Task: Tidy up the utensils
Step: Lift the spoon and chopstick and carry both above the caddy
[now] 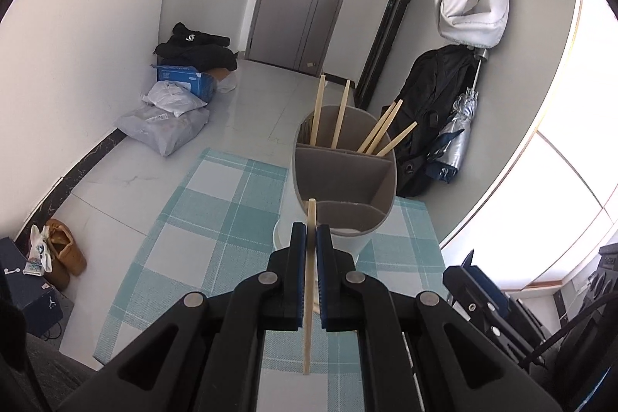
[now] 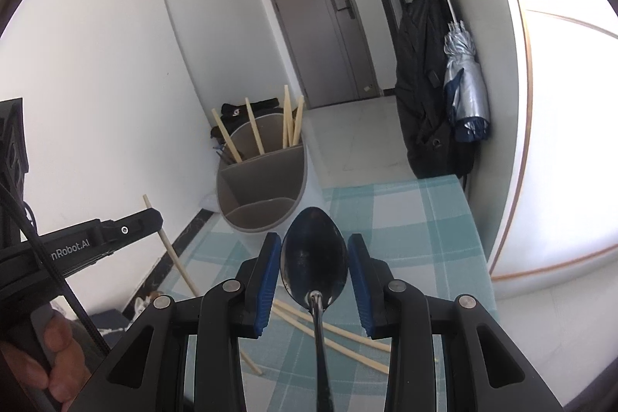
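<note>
While the left gripper (image 1: 311,234) pinches a pale wooden chopstick (image 1: 309,288) before the grey partitioned plastic utensil holder (image 1: 343,176), the right gripper (image 2: 314,250) stands wide around a shiny metal spoon (image 2: 313,265).

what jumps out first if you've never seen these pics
The left hand-held gripper pinches a single chopstick upright, just before the grey holder, whose back compartment already holds several chopsticks. In the right hand-held gripper a dark metal spoon lies bowl-forward between the blue pads, though grip is unclear. More loose chopsticks lie on the checked cloth.
</note>
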The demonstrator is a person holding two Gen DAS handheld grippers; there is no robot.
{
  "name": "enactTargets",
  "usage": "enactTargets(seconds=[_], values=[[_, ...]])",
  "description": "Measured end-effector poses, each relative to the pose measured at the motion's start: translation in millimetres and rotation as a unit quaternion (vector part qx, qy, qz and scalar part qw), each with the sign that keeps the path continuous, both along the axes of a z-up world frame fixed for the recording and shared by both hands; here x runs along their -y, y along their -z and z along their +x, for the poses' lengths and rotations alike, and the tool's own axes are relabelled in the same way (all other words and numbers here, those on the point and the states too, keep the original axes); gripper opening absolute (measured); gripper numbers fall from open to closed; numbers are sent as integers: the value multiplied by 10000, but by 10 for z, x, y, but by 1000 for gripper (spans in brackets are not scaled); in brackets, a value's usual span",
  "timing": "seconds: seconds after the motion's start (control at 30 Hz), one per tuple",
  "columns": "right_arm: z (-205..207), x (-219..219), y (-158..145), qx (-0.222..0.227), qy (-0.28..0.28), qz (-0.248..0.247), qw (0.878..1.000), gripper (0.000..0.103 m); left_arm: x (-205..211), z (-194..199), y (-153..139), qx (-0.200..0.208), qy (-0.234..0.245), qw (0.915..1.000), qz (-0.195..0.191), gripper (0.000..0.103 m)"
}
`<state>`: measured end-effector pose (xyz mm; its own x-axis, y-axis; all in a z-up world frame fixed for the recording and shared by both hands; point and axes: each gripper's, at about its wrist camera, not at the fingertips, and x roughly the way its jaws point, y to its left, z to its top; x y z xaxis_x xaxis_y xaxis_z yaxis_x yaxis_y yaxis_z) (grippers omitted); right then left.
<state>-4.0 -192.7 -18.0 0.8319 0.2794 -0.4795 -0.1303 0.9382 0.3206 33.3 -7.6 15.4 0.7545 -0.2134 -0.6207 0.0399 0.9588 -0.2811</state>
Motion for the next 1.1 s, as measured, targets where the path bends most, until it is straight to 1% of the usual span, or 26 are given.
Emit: enactTargets(seconds=[0.23,0.4,0.5,0.63,0.73,0.77,0.83,0.9,0.97,1.1], values=[[-5,-61,-93,42,56,-75,9999,34,-84,-41,-61,-97,33,9999,-93,2],[-19,-92,-305,334,-41,-42,9994,34,-133,-36,-166,-17,3,9999,-155,2],[16,-108,-422,472,-104,-29,9988,34,-172,-15,-272,21,15,9995,-306,2],[107,-103,-526,506,-75,9,9987,34,-197,21,-442,120,88,9990,-412,2],[192,-79,-648,542,-47,133,9984,34,-216,64,-611,268,126,9983,-495,2],[215,-74,-692,574,-48,145,9982,34,-236,95,-693,351,151,9975,-586,2],[283,-67,-818,691,-68,135,9975,34,-262,141,-813,475,107,9969,-617,2],[341,-57,-943,818,-108,150,9965,34,-296,204,-960,616,108,9954,-728,2],[399,-33,-1079,992,-209,282,9945,34,-334,306,-1117,713,126,9935,-880,2],[581,-15,-1347,1214,-248,367,9916,34,-387,488,-1329,907,68,9903,-1050,2]])
